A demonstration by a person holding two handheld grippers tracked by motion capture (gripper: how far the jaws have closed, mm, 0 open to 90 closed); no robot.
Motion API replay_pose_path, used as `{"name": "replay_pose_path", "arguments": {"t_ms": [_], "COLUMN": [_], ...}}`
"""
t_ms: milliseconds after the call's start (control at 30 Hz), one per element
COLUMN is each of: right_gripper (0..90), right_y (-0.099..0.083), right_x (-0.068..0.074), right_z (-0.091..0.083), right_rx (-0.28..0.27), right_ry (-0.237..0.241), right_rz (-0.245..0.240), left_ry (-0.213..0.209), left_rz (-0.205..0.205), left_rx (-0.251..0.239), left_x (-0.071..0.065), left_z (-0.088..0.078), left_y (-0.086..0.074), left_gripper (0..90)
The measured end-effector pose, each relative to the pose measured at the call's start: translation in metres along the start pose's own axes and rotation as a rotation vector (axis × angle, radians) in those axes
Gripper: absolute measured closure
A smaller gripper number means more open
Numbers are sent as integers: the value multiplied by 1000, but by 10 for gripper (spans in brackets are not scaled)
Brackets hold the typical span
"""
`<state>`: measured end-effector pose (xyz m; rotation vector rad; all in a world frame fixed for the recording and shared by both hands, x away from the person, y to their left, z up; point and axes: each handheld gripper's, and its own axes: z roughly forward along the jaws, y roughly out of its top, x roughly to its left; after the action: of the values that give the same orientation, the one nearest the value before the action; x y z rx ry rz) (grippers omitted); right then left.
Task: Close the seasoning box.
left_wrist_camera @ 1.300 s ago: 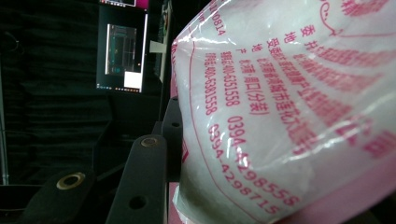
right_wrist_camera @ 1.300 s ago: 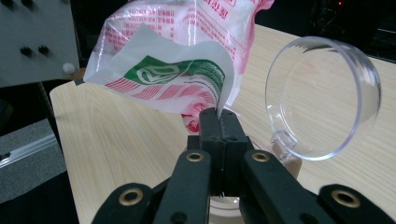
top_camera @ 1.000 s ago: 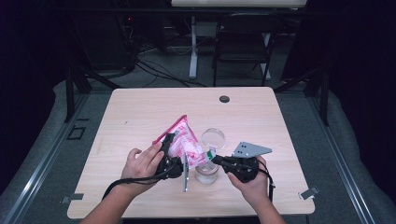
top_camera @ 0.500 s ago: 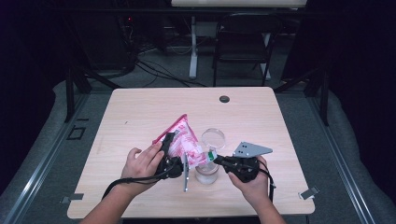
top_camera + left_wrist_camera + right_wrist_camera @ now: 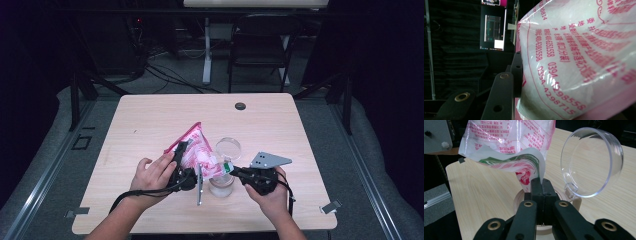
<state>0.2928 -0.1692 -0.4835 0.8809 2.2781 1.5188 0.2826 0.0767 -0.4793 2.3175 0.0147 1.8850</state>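
Bag held over the jar, nothing moving

Since a second ago, both hands hold still: left gripper [image 5: 182, 167] clamps the bag [image 5: 196, 150] body at frame centre, right gripper [image 5: 541, 185] pinches its corner shut above the open jar [image 5: 221, 184]; pouring looks poised, not begun.

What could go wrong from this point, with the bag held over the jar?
The right gripper pinches just a corner of the plastic bag; that thin edge could slip or tear. The jar stands unheld beneath, its hinged clear lid up beside the bag, so contents might miss or the bag knock the lid.
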Motion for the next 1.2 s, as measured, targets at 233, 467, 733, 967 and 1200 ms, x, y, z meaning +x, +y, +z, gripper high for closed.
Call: {"name": "replay_pose_path", "arguments": {"t_ms": [233, 467, 733, 967, 1200], "right_gripper": [900, 900, 900, 900, 900], "right_y": [-1, -2, -2, -3, -4], "right_x": [0, -1, -2, -2, -3], "right_z": [0, 0, 0, 0, 0], "right_rx": [0, 3, 5, 8, 8], "right_ry": [1, -2, -3, -1, -5], "right_rz": [2, 5, 6, 4, 7], "left_ry": [2, 4, 9, 14, 19], "left_rz": [2, 2, 4, 7, 6], "left_rx": [4, 7, 1, -1, -8], "left_x": [1, 3, 4, 4, 4], "left_z": [0, -1, 0, 0, 1], "left_y": [1, 2, 2, 3, 4], "left_gripper": [677, 677, 677, 677, 677]}}
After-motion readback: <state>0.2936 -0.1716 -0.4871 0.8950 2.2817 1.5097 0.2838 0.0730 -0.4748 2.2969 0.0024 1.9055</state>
